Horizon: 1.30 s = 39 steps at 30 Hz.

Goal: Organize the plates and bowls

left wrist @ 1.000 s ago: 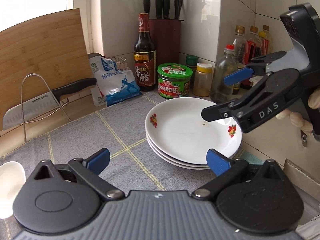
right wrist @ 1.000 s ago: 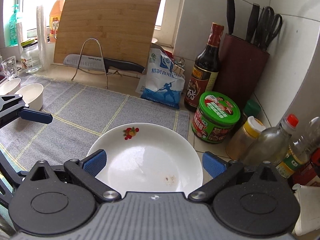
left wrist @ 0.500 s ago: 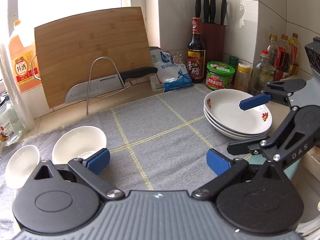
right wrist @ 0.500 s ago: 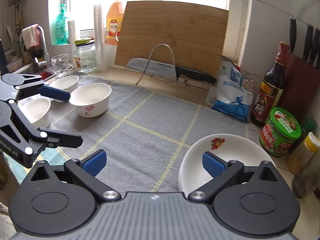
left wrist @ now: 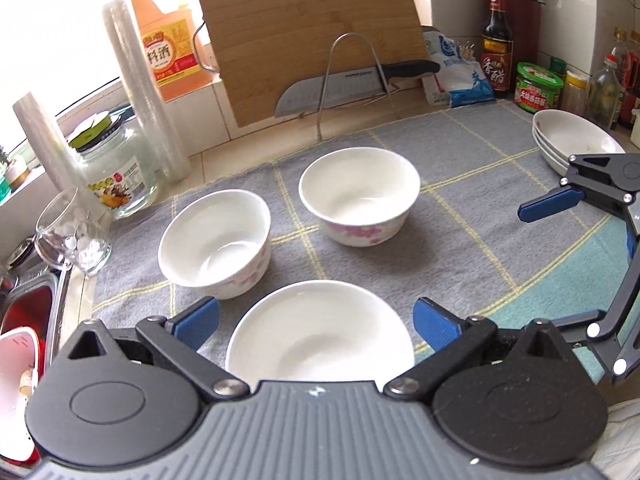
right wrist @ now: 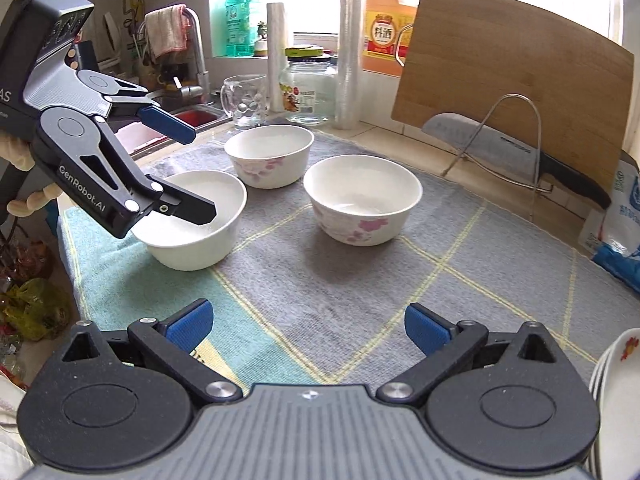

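Note:
Three white bowls stand on the grey mat. The nearest bowl (left wrist: 320, 340) lies right under my open left gripper (left wrist: 316, 322), between its blue pads. In the right wrist view that gripper (right wrist: 188, 166) hangs over the same bowl (right wrist: 200, 240), one fingertip above its inside; I cannot tell whether it touches. Two pink-flowered bowls (left wrist: 214, 244) (left wrist: 358, 196) sit behind it. A stack of plates (left wrist: 572, 142) rests at the mat's right end. My right gripper (right wrist: 308, 326) is open and holds nothing above the mat, the plates (right wrist: 618, 392) just to its right.
A cutting board (left wrist: 304, 36) and a knife (left wrist: 344, 84) on a wire rack stand behind the mat. A glass mug (left wrist: 68, 232), a jar (left wrist: 116, 176) and stacked cups (left wrist: 148, 92) are at the left, by the sink (right wrist: 188, 114). Bottles and jars (left wrist: 538, 86) crowd the right back corner.
Both grippers have swung left, away from the plate stack and over to the bowls. The left one now hangs over the nearest bowl. Both stay open.

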Each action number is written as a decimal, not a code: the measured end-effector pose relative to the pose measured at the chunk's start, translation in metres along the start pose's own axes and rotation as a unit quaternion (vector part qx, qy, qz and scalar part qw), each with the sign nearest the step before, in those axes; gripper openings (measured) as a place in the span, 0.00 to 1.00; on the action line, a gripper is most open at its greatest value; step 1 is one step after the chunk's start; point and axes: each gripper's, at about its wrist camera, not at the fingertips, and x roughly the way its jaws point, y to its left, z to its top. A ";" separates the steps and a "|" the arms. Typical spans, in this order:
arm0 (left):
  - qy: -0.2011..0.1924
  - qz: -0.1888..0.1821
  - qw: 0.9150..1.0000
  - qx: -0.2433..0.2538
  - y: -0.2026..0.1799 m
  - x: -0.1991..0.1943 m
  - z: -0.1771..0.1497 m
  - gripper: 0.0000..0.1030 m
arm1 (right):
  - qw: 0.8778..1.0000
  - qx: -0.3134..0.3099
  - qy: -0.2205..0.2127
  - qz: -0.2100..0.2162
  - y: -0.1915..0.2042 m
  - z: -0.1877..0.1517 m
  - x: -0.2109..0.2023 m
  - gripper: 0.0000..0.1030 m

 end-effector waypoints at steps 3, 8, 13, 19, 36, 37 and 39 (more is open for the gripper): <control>0.024 -0.009 0.999 -0.023 0.022 0.007 -0.011 0.99 | 1.000 -0.022 0.003 0.015 0.018 0.008 0.017 1.00; 0.045 -0.025 0.998 -0.031 0.039 0.018 -0.018 0.93 | 0.999 -0.039 -0.001 0.036 0.038 0.021 0.036 1.00; 0.056 -0.046 0.997 -0.023 0.042 0.025 -0.019 0.83 | 0.998 -0.053 -0.001 0.046 0.052 0.028 0.050 1.00; 0.063 -0.063 0.996 -0.014 0.045 0.029 -0.019 0.77 | 0.996 -0.073 0.002 0.050 0.064 0.033 0.062 0.93; 0.072 -0.104 0.992 -0.009 0.046 0.034 -0.013 0.59 | 0.995 -0.082 0.004 0.056 0.070 0.037 0.066 0.82; 0.072 -0.105 0.992 -0.009 0.046 0.034 -0.013 0.58 | 0.995 -0.082 0.004 0.056 0.070 0.037 0.066 0.82; 0.073 -0.106 0.992 -0.010 0.047 0.034 -0.013 0.57 | 0.995 -0.081 0.005 0.056 0.069 0.037 0.066 0.82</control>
